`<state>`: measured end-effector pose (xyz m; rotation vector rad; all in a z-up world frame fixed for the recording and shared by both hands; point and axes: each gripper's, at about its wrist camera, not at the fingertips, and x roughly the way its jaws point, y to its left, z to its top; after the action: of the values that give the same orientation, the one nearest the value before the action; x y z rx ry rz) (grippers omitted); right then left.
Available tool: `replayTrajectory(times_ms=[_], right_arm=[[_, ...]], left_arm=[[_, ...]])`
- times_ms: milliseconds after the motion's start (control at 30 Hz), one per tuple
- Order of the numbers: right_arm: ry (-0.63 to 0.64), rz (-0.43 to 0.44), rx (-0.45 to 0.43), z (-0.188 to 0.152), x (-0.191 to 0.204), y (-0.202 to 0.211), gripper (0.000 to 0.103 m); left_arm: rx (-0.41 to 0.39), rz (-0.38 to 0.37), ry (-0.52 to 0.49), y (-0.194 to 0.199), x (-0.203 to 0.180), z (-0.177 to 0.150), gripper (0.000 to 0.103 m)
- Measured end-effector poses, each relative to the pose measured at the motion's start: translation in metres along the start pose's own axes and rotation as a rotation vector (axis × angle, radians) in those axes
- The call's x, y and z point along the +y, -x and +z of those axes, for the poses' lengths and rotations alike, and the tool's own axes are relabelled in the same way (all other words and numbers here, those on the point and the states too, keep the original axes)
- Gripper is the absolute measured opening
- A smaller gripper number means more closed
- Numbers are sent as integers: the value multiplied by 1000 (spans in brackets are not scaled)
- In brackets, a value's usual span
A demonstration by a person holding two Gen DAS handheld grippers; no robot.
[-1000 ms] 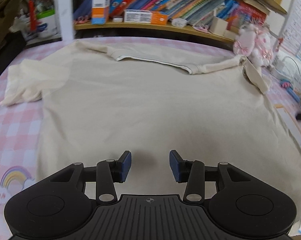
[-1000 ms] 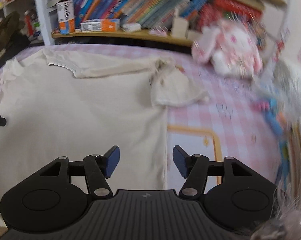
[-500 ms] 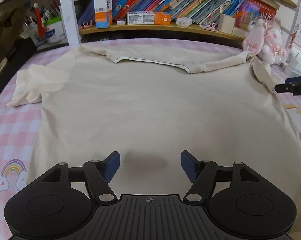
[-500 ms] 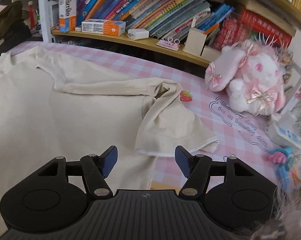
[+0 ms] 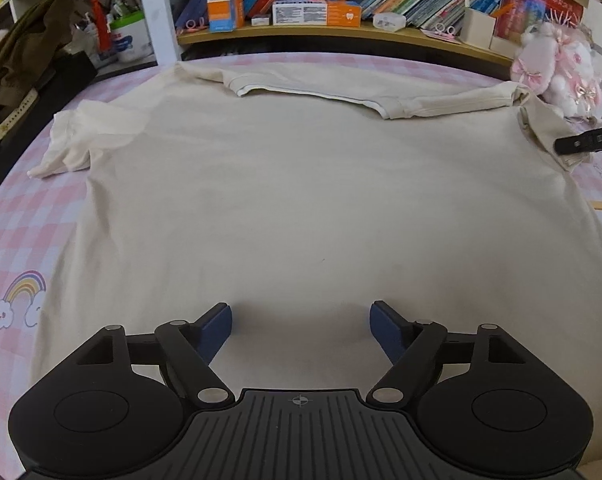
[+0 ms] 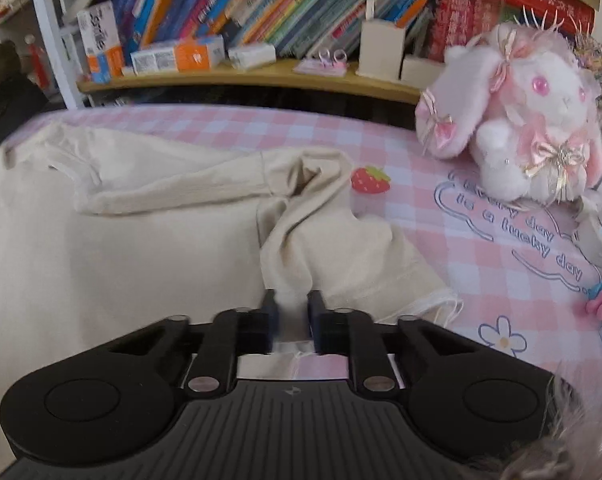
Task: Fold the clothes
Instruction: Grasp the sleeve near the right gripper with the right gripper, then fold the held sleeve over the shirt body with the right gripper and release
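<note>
While the right tongs [image 6: 292, 312] pinch the T-shirt's [image 5: 301, 184] sleeve [image 6: 341, 256], carry it inward flat, left tongs [image 5: 301, 326] spread idle.

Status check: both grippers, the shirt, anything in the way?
Left gripper open, above the shirt hem. Right gripper shut on the right sleeve. Shirt spread flat, unfolded. Plush bunny sits beyond the sleeve.

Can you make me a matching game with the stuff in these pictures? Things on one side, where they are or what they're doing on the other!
Things:
1. left tongs
2. right tongs
3. plush bunny
4. strawberry picture

States:
A. sits by the bookshelf
B. open above the shirt
C. printed on the pink sheet
D. pinching the shirt's sleeve

Pairs: 1-B, 2-D, 3-A, 4-C
</note>
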<state>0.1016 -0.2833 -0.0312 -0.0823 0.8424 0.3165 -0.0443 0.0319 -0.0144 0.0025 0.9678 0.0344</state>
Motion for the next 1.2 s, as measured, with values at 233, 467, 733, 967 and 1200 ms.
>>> replayTrajectory(times_ms=[233,467,733,967,1200], right_arm=[[32,209,-15,10,5,41,7],[-156,-77,-79,54,-65,40,7],[-253,-219,-33,47,-107,19,25],[-284,-219,-71,40,-117,26,45],[44,73,-42,56,-15,8,52]], left_arm=[[9,7,10,-1,0,3,80],[11,8,12,-1,1,2,81],[14,3,7,-3,3,3,85],[13,-1,6,-3,4,3,86],[-26,-11,12,-2,12,14,85]])
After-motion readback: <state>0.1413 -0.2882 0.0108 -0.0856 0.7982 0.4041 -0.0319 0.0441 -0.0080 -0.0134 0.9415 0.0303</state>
